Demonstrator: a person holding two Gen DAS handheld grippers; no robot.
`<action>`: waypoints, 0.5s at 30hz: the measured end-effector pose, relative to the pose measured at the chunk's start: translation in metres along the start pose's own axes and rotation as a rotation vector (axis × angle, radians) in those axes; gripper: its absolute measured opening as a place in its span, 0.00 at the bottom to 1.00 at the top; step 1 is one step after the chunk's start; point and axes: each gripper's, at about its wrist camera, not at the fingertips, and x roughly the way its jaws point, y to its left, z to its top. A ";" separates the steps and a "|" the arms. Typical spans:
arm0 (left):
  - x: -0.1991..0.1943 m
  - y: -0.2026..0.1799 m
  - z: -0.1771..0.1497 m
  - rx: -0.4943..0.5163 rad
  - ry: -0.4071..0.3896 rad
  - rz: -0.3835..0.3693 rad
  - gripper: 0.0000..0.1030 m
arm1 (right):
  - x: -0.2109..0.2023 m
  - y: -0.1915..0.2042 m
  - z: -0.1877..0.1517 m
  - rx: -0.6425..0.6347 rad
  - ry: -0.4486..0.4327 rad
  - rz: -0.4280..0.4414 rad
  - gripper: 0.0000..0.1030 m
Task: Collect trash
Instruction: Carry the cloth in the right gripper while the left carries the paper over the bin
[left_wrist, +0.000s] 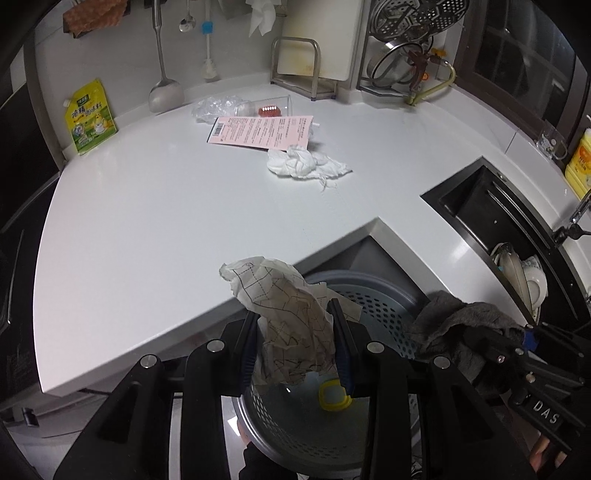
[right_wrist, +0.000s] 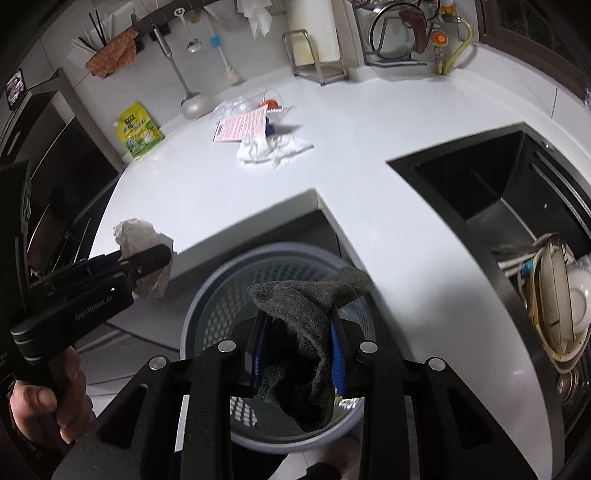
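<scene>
My left gripper (left_wrist: 295, 314) is shut on a crumpled patterned paper (left_wrist: 291, 314) and holds it over the grey perforated trash basket (left_wrist: 384, 310). It also shows in the right wrist view (right_wrist: 147, 258) with the paper (right_wrist: 136, 232). My right gripper (right_wrist: 299, 317) is shut on a grey cloth (right_wrist: 306, 332) above the basket (right_wrist: 221, 295); the cloth shows in the left view (left_wrist: 450, 328). A yellow ring (left_wrist: 332, 397) lies in the basket. On the counter lie a white tissue wad (left_wrist: 303, 164), a pink leaflet (left_wrist: 258, 131), a clear plastic cup (left_wrist: 269, 107) and a plastic wrap (left_wrist: 212, 107).
A white L-shaped counter (left_wrist: 166, 221) wraps around the basket. A black sink (left_wrist: 491, 221) with dishes (left_wrist: 524, 280) is at the right. A yellow-green pouch (left_wrist: 90, 118), a ladle (left_wrist: 164, 88), a rack (left_wrist: 299, 70) and a yellow bottle (left_wrist: 580, 158) stand along the back.
</scene>
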 end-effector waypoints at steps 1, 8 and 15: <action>-0.001 -0.002 -0.004 -0.002 0.006 -0.001 0.34 | 0.000 0.000 -0.004 0.001 0.007 0.007 0.26; -0.005 -0.014 -0.025 0.002 0.041 -0.011 0.34 | 0.000 0.001 -0.022 -0.006 0.037 0.032 0.26; -0.009 -0.014 -0.033 -0.015 0.059 -0.014 0.34 | -0.002 0.002 -0.027 -0.018 0.050 0.039 0.26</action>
